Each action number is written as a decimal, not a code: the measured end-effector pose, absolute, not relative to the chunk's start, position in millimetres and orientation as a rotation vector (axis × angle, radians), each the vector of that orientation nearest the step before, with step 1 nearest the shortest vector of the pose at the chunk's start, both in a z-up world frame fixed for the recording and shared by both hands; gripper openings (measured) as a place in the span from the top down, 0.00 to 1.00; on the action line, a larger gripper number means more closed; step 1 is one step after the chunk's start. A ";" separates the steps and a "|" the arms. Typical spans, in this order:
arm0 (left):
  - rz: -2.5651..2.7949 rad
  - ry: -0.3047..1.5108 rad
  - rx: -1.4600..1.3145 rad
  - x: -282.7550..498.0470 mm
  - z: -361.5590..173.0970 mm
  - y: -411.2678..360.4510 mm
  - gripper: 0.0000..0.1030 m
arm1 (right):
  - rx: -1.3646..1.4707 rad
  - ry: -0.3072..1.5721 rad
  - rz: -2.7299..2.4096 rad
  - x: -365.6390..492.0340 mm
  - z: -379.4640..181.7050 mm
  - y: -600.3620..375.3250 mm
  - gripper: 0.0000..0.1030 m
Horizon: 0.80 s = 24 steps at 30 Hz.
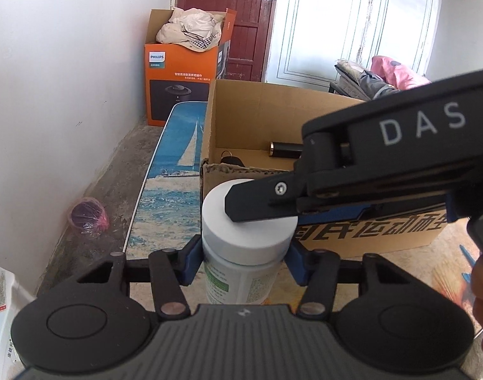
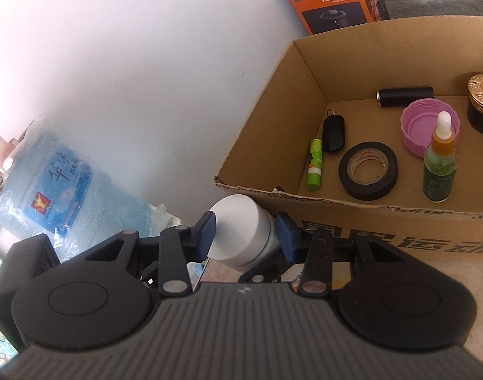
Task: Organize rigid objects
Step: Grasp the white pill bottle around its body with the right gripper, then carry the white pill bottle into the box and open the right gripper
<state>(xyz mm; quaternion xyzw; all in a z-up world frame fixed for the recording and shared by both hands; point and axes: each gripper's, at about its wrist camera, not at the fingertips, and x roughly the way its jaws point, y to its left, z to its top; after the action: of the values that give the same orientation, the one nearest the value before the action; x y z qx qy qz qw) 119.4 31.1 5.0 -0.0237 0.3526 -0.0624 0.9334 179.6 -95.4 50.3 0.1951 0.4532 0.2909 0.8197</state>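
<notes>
A white-capped bottle (image 1: 241,281) with a green label stands upright in front of the cardboard box (image 1: 241,117). My left gripper (image 1: 245,262) has its blue pads against the bottle's body just under the cap. From the right, my right gripper (image 1: 263,215) reaches in, one black finger lying across the white cap (image 1: 257,237). In the right wrist view the cap (image 2: 241,231) sits between the pads of the right gripper (image 2: 247,236), which touch both its sides. The box (image 2: 263,120) holds a tape roll (image 2: 368,171), a glue stick (image 2: 315,164), a pink lid (image 2: 422,129) and a dropper bottle (image 2: 439,164).
A black key fob (image 2: 333,133), a black cylinder (image 2: 404,96) and a gold-lidded jar (image 2: 482,101) also lie in the box. An orange Philips box (image 1: 181,76) stands by the wall, beside a sailboat-print board (image 1: 175,171). A blue water jug (image 2: 61,183) is at the left.
</notes>
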 end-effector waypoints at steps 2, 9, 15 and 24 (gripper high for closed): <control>-0.120 0.721 -0.059 117.7 5.7 31.7 0.46 | 0.416 0.962 0.620 180.2 50.2 -94.0 0.62; -0.100 0.719 -0.072 108.8 12.3 31.4 0.47 | 0.420 0.961 0.630 172.3 55.0 -97.0 0.64; -0.085 0.685 -0.070 94.0 27.5 31.9 0.48 | 0.429 0.935 0.657 156.9 68.0 -98.3 0.64; -0.037 0.522 -0.030 55.2 88.4 29.3 0.48 | 0.421 0.788 0.763 124.0 128.2 -99.6 0.64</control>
<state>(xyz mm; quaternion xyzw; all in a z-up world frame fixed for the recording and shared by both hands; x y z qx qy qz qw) 55.2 29.3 88.4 -0.0147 0.2583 -0.0184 0.9658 124.0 -99.6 128.2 0.1988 0.3715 0.3599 0.8324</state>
